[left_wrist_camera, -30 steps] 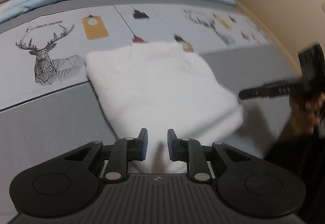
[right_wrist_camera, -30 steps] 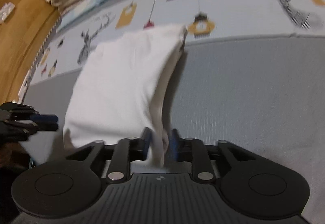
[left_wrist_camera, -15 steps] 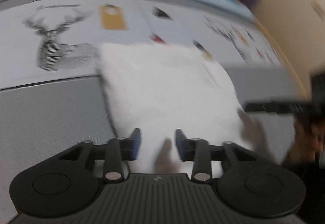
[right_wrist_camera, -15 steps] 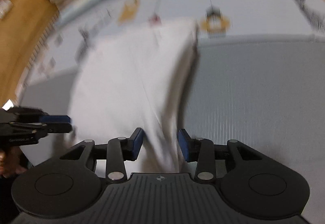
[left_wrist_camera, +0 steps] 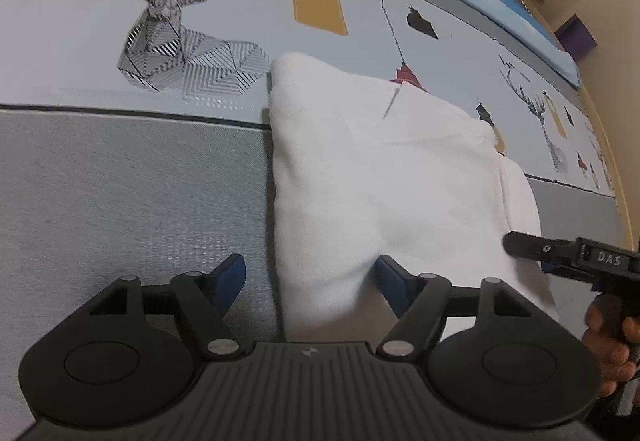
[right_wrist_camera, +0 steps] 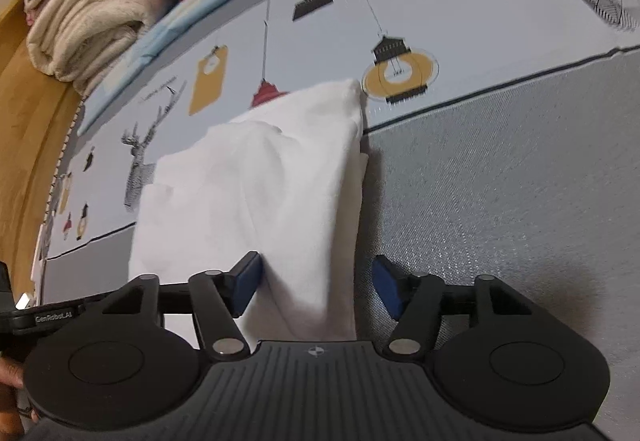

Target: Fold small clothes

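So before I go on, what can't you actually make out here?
- Near edge of the white garment: both wrist views, hidden behind each gripper's body.
- Its underside and the layers inside the fold: covered by the top layer.
- Right gripper in the left wrist view: cut off by the right frame edge.
- Folded blankets: right wrist view, blurred and cut off at the top corner.

Left gripper (left_wrist_camera: 308,275) and right gripper (right_wrist_camera: 318,283) both hang low, jaws spread wide, apparently side by side.
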The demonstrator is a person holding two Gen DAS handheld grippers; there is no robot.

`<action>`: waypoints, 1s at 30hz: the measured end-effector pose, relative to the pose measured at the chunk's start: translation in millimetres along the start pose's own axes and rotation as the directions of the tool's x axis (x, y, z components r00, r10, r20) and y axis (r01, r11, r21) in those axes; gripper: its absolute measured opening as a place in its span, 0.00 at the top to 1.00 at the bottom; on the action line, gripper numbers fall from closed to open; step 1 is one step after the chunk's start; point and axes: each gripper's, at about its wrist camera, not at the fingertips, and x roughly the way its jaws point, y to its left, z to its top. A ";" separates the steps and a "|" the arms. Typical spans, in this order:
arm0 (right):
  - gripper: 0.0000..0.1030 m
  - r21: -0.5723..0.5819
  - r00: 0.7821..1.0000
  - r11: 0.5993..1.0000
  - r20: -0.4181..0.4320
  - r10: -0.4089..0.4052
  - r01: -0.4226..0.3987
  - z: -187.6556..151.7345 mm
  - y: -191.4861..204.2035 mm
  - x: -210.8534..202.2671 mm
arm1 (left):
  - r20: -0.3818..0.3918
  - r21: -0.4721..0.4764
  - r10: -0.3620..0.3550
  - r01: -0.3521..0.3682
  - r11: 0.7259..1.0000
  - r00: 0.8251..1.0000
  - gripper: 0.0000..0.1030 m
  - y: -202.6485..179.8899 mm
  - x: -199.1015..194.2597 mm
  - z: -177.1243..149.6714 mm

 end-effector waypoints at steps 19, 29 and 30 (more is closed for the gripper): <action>0.76 -0.055 0.976 0.994 0.193 0.101 -0.092 18.6 25.9 -7.1 | 0.319 0.116 -0.089 0.054 0.992 0.944 0.65 -30.9 -39.2 33.9; 0.46 -0.023 0.971 0.999 0.234 -0.041 0.048 36.7 18.8 -7.2 | 0.203 -0.071 -0.048 0.064 0.995 0.978 0.32 2.5 -20.9 44.6; 0.47 -0.029 0.978 0.999 0.208 -0.033 0.040 35.8 16.9 -5.1 | 0.178 -0.084 -0.062 0.078 0.993 0.982 0.34 3.2 -16.0 43.2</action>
